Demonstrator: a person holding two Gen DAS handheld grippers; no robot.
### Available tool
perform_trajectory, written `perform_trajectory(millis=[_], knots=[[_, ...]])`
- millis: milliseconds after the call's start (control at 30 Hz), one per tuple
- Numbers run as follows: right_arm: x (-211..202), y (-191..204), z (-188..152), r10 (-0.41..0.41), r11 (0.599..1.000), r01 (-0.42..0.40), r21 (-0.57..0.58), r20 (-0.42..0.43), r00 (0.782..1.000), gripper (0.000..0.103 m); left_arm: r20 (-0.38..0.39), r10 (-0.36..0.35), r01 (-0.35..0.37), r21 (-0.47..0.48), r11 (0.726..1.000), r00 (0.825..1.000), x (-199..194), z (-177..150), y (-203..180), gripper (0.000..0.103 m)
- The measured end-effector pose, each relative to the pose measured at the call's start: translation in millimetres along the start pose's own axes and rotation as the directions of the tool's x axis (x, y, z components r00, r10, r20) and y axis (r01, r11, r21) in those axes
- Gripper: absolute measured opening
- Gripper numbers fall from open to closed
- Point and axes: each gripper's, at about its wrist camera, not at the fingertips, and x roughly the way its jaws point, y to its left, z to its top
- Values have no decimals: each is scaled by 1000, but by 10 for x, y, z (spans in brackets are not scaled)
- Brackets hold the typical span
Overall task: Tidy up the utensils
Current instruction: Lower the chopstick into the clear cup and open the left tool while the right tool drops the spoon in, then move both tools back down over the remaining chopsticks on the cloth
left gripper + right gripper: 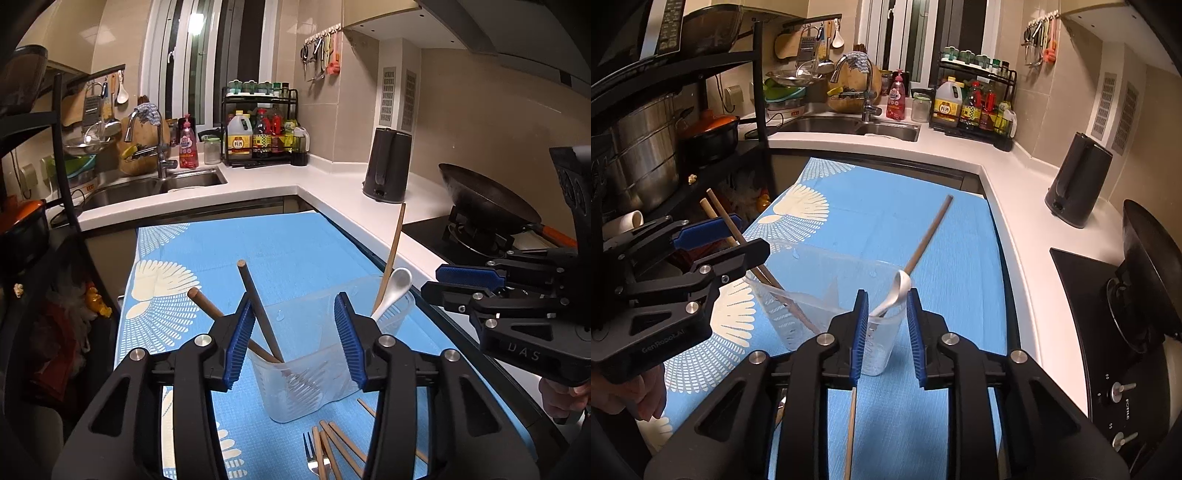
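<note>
A clear plastic utensil holder stands on the blue mat. Its left part holds a dark chopstick and a brown chopstick. Its right part holds a white spoon and a long wooden chopstick. My left gripper stands open astride the holder, and the dark chopstick leans on its left pad. My right gripper is open narrowly just behind the spoon, its pads clear of it.
Several loose chopsticks and a fork lie on the mat in front of the holder, and one chopstick lies under my right gripper. To the right are a white counter, a dark kettle, and a wok on the stove.
</note>
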Motion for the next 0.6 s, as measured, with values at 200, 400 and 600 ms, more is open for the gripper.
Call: perform_trajectory(millis=[200, 400, 600], knots=[[-22, -9, -17, 3, 1000, -3, 7, -1, 1000, 23, 0, 0, 0, -15, 1000, 1000, -14, -1, 19, 45], [-186, -39, -58, 10, 1000, -11, 23, 26, 1000, 23, 30, 1, -1, -15, 1000, 1000, -186, 34, -13, 45], [-577, -115, -289, 23, 994, -35, 99, 124, 992, 23, 81, 7, -6, -8, 1000, 997, -577, -23, -100, 45]])
